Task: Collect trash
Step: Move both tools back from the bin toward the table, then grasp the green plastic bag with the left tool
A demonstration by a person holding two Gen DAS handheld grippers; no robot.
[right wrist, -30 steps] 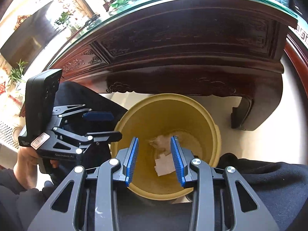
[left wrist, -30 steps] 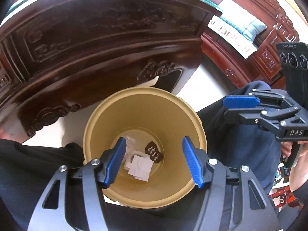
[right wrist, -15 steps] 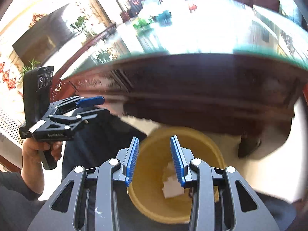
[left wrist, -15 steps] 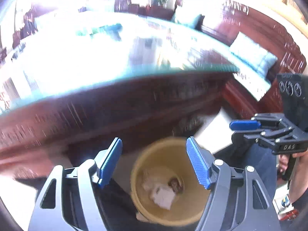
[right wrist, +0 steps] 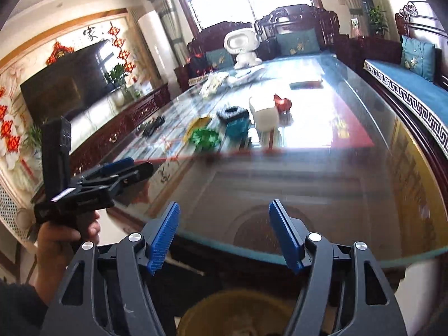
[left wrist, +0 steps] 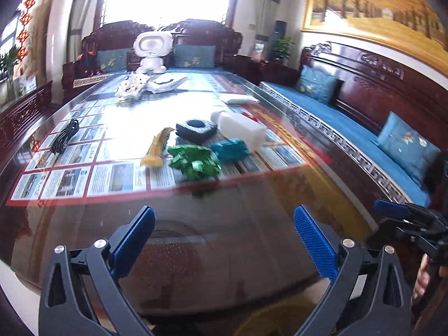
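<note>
Both grippers hang empty over the glass table (left wrist: 84, 224): left gripper (left wrist: 224, 240) with ribbed blue pads spread wide, right gripper (right wrist: 224, 235) less so, both jaws having just been opening. Trash sits mid-table: crinkled green wrapper (left wrist: 194, 162), yellow wrapper (left wrist: 155, 148), teal packet (left wrist: 229, 149), black foam ring (left wrist: 196, 130), white block (left wrist: 242, 130). Tan round bin (right wrist: 238, 313) stands below; no writing legible

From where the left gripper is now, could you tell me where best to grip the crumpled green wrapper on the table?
Grip the green wrapper across its raised crumpled middle, coming from above on the near side. It is a loose heap; the teal packet crowds its right, the yellow wrapper its left. The left gripper is open and empty.
</note>
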